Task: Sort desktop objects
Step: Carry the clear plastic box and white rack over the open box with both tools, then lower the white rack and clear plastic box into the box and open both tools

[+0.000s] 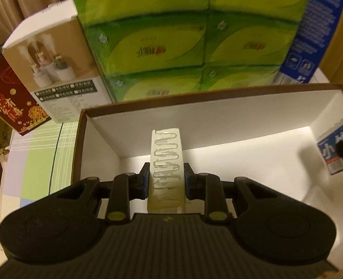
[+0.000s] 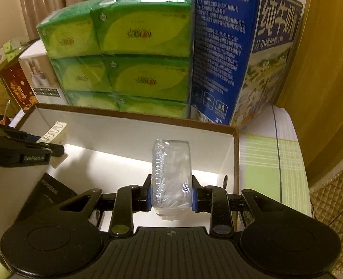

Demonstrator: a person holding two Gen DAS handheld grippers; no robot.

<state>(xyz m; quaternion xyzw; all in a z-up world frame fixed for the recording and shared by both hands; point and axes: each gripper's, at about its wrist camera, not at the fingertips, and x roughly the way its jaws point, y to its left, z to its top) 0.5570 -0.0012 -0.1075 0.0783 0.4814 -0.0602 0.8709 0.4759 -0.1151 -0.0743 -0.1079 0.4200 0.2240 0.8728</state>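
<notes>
The left hand-held gripper point(image 1: 166, 181) pinches a white paper-clip box point(image 1: 166, 160) over the open white tray point(image 1: 218, 114), presumably for depositing. The right hand-held gripper point(image 2: 171, 191) clamps a plastic-wrapped pack point(image 2: 171, 174) above the same tray. Green tissue packs point(image 2: 129, 58) stand behind on the counter point(image 2: 269, 162).

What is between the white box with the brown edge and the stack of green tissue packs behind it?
Nothing that shows. In the right wrist view, the green tissue packs rise directly behind the back wall of the white box; no other thing appears between them. Whether they touch cannot be told.
</notes>
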